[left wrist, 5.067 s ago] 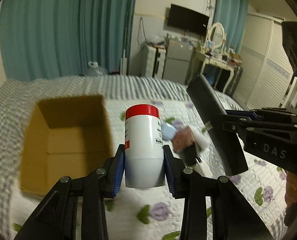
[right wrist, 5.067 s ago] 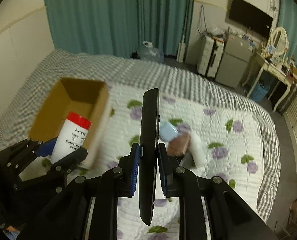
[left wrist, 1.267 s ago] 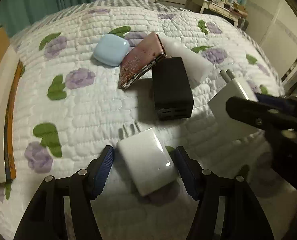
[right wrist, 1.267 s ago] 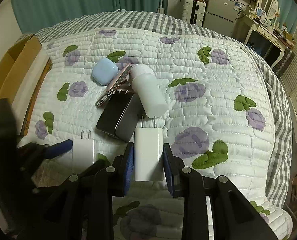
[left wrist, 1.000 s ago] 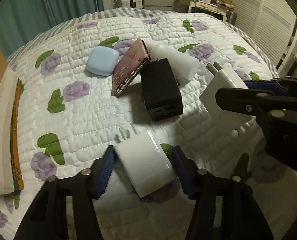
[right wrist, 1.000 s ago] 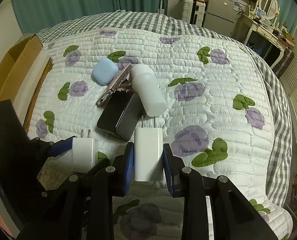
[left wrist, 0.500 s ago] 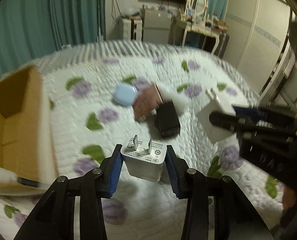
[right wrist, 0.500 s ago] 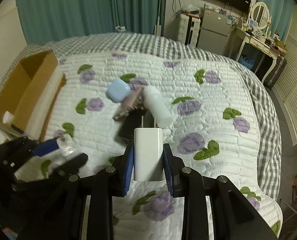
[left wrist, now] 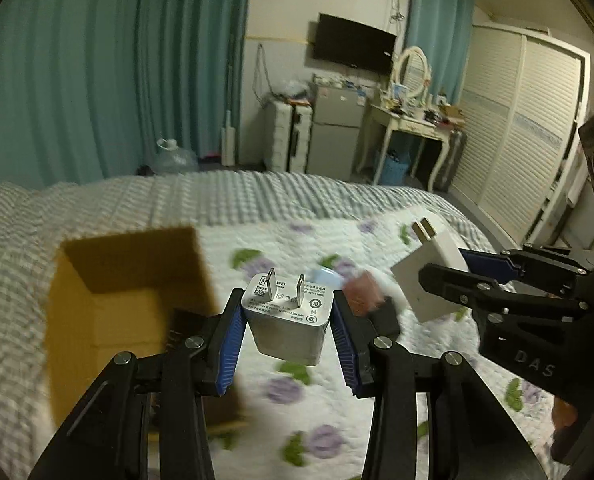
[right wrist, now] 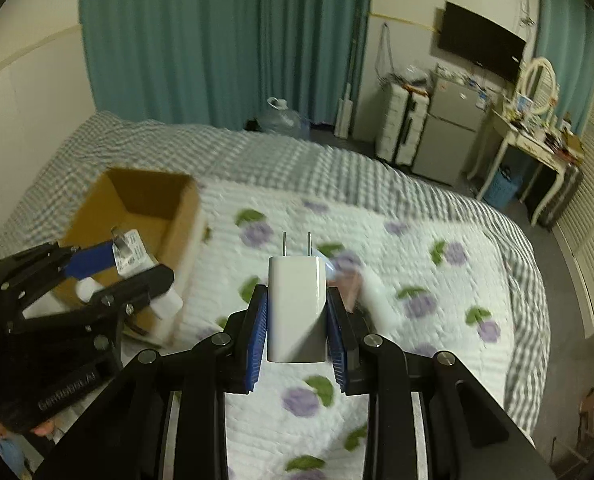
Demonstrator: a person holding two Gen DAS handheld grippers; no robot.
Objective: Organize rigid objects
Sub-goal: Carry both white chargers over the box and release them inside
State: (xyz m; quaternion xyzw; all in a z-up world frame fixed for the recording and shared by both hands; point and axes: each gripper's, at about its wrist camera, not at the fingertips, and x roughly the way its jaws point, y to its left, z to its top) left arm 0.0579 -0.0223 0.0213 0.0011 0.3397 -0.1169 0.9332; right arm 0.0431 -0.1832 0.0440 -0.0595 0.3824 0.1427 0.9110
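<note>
My left gripper [left wrist: 289, 316] is shut on a square white charger [left wrist: 287, 320], prongs up, held above the bed beside the open cardboard box [left wrist: 125, 304]. My right gripper [right wrist: 297, 320] is shut on a taller white charger [right wrist: 297, 308], prongs pointing away. That charger also shows in the left wrist view [left wrist: 429, 276], to the right. In the right wrist view the left gripper [right wrist: 109, 264] hovers over the box [right wrist: 137, 220], which holds a white bottle [right wrist: 165, 300]. A blue case, a pink object and a black block [left wrist: 381, 316] lie blurred on the quilt.
The bed has a white floral quilt [right wrist: 417, 280] over a grey checked cover. Teal curtains [right wrist: 217, 40], a small fridge [right wrist: 445, 144], a dressing table [right wrist: 529, 140] and louvred wardrobe doors [left wrist: 517, 140] line the room beyond.
Both grippers have lifted off the quilt with their chargers and swung left toward the box. The views now tilt up to show the room.
</note>
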